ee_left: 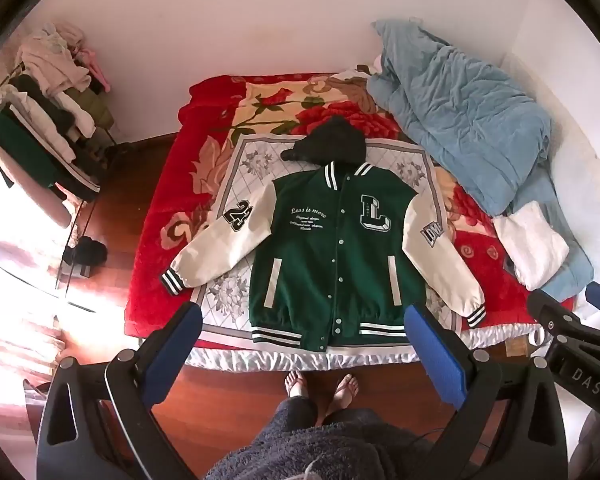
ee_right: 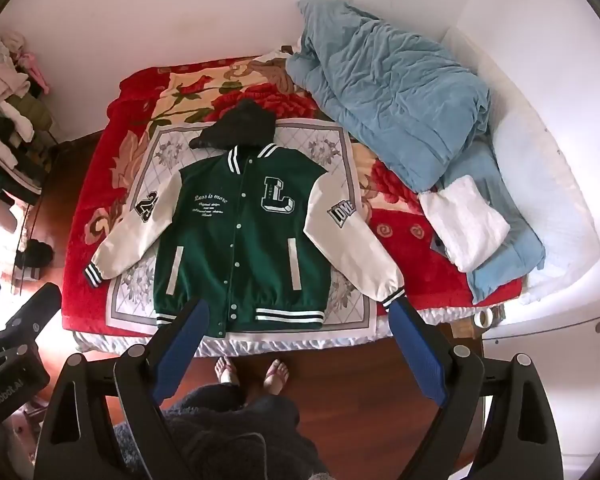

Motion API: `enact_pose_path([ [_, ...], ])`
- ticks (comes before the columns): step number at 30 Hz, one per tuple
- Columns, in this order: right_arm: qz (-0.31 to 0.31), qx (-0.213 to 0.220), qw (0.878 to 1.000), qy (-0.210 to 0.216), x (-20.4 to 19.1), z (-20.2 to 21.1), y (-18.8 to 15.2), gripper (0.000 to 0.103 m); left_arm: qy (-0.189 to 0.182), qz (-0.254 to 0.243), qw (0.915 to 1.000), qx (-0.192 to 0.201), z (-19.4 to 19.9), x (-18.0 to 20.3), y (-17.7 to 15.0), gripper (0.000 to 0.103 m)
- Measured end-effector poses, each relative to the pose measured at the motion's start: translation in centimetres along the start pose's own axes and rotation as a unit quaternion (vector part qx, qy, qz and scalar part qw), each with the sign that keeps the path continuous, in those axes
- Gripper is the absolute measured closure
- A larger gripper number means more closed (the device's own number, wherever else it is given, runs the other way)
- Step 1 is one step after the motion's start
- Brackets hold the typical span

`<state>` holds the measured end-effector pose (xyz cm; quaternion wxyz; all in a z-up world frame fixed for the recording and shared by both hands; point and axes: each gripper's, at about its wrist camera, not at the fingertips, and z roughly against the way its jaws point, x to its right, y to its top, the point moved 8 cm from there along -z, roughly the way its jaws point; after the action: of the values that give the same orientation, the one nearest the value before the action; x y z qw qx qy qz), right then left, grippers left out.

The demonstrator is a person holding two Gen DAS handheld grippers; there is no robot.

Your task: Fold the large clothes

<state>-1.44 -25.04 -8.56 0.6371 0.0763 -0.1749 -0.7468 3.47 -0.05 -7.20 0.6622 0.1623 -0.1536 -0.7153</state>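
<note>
Left claw [ee_left: 306, 336] and right claw [ee_right: 300, 330] both gape wide, tilted steeply downward, seemingly holding nothing.

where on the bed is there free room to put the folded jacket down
Free: the red blanket strip left of the jacket, and the floral stretch beyond its hood. Crowded: the right side, under the blue duvet and white folded cloth.

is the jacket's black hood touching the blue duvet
Apart. The right wrist view shows a strip of red floral blanket between the hood and the blue duvet.
</note>
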Motion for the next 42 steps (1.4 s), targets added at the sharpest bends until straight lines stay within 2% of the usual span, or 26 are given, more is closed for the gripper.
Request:
enact_pose_path([
  [15,0.004,0.004,1.0,-0.008,-0.1,0.4,0.1,0.01,-0.004,0.004,1.0,-0.001,0.0,0.2,0.2,0.0],
  [29,0.005,0.003,1.0,-0.006,-0.5,0.8,0.1,0.01,-0.006,0.003,1.0,0.005,1.6,-0.9,2.0,0.0],
  [31,0.003,0.006,1.0,-0.004,-0.4,0.8,0.5,0.01,-0.007,0.006,0.9999,0.006,0.9,-0.7,1.0,0.0],
  [40,0.004,0.008,1.0,-0.002,-0.6,1.1,0.4,0.01,-0.01,0.004,0.9999,0.004,1.4,-1.0,2.1,0.0],
  [42,0.005,0.009,1.0,-0.003,-0.1,1.1,0.3,0.01,-0.008,0.007,0.9999,0.007,0.6,-0.8,1.1,0.0],
])
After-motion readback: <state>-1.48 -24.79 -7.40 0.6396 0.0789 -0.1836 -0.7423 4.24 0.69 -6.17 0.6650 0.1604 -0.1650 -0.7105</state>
